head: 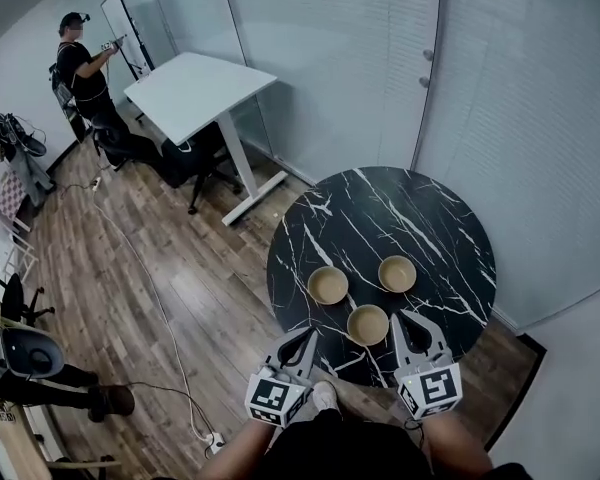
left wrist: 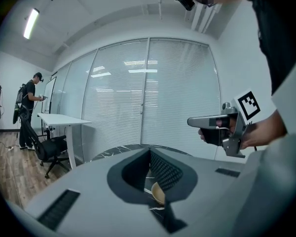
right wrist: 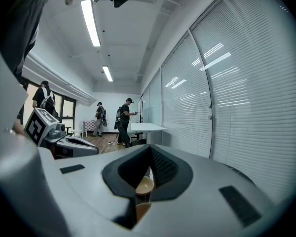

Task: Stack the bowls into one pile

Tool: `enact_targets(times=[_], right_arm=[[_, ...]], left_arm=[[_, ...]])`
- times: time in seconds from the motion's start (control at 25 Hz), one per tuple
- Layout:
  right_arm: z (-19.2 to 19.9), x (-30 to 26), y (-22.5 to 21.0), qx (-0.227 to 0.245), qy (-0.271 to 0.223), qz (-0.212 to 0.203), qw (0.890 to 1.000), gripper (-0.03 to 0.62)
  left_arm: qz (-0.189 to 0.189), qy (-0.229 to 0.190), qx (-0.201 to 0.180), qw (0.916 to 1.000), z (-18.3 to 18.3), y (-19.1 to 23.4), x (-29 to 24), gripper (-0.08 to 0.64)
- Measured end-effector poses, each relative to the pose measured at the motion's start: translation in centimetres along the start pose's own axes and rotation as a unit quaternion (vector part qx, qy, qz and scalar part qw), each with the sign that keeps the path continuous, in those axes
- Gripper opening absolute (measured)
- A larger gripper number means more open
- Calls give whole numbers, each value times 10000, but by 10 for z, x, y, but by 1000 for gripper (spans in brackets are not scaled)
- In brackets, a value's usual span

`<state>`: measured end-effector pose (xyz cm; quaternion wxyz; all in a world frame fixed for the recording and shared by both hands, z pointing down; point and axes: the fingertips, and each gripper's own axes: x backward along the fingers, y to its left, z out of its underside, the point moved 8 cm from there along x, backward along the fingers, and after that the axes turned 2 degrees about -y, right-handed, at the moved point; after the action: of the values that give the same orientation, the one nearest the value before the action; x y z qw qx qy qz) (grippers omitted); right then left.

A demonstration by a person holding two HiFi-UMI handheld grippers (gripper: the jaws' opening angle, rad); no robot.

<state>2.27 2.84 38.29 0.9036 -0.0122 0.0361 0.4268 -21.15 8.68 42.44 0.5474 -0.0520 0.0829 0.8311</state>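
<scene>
Just ahead of both grippers sit the three bowls, all apart, none stacked yet, on the dark marble table (head: 430, 218). The near bowl (head: 368, 324) lies between the two grippers, a little beyond their tips. The left bowl (head: 328, 285) is straight ahead of the left gripper (head: 302, 340). The far bowl (head: 397, 274) is out in front of the right gripper (head: 408, 323), further off than the near one.

Left gripper: jaws pressed together, nothing held. Its own view shows only a sliver of bowl rim (left wrist: 158, 192) through the notch behind the tips. Right gripper: same story, jaws meeting at the tip and empty, with a tan bowl (right wrist: 144, 185) peeking through the gap.

Now, how will these handle? They look like thin-walled, tan, shallow bowls, so I judge them light and fairly stiff at the rim. Pinched hard, the wall could flex. That glossy tabletop looks slick, so a nudge would likely send a bowl skating rather than tipping.

Best hold, to my eye: open the jaws, then take the rim on the side nearest the gripper, one jaw inside the wall and one outside. A modest squeeze should do. Lifted level, a bowl should drop neatly into the next, and the near bowl looks the easiest first pick for either gripper.
</scene>
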Motion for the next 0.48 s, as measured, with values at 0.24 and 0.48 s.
enact_targets(times=[0.24, 0.48], right_arm=[[10, -18, 11, 30, 119, 222, 9997, 9], [13, -25, 9, 102, 250, 335, 9991, 9]], left_arm=[[136, 35, 112, 9998, 9, 34, -12, 11], [155, 221, 225, 9994, 21, 50, -30, 11]])
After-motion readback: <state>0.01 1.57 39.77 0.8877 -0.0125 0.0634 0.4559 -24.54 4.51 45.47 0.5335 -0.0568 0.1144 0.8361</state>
